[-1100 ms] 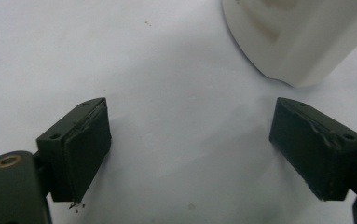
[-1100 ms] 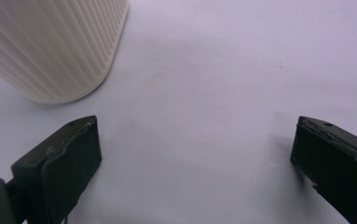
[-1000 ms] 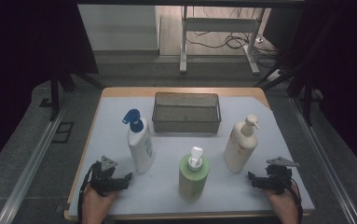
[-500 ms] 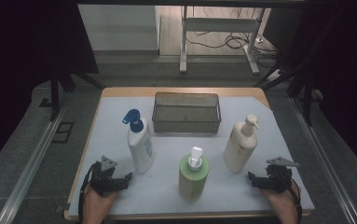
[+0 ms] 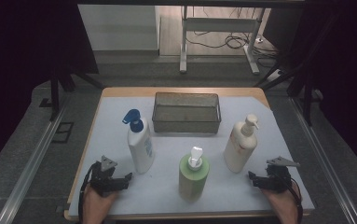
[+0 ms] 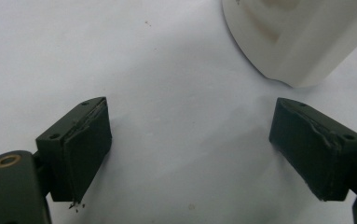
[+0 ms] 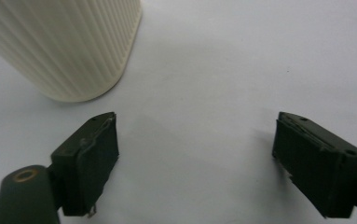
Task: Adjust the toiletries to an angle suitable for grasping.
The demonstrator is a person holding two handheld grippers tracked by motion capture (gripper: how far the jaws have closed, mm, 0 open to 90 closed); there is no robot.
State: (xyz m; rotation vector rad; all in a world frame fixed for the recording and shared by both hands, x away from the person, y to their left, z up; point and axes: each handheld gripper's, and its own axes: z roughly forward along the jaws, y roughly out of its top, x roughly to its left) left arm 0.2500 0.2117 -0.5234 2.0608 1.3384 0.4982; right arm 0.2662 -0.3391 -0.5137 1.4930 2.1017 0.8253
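Three pump bottles stand on the white table (image 5: 115, 121). A white one with a blue pump (image 5: 140, 142) is at the left, a green one (image 5: 194, 175) at the front middle, and a cream one (image 5: 240, 145) at the right. My left gripper (image 5: 126, 179) rests on the table just left of the white bottle, open, with that bottle's base (image 6: 297, 42) ahead of its right jaw. My right gripper (image 5: 252, 178) lies just right of the cream bottle, whose ribbed base (image 7: 69, 46) stands ahead of its left jaw. It is open (image 7: 197, 154); its jaws have just been closing, with nothing between them.
A dark wire-mesh basket (image 5: 187, 112) sits at the back middle of the table, behind the bottles. Metal rails run along both sides of the table, and a desk frame with cables stands on the floor beyond it.
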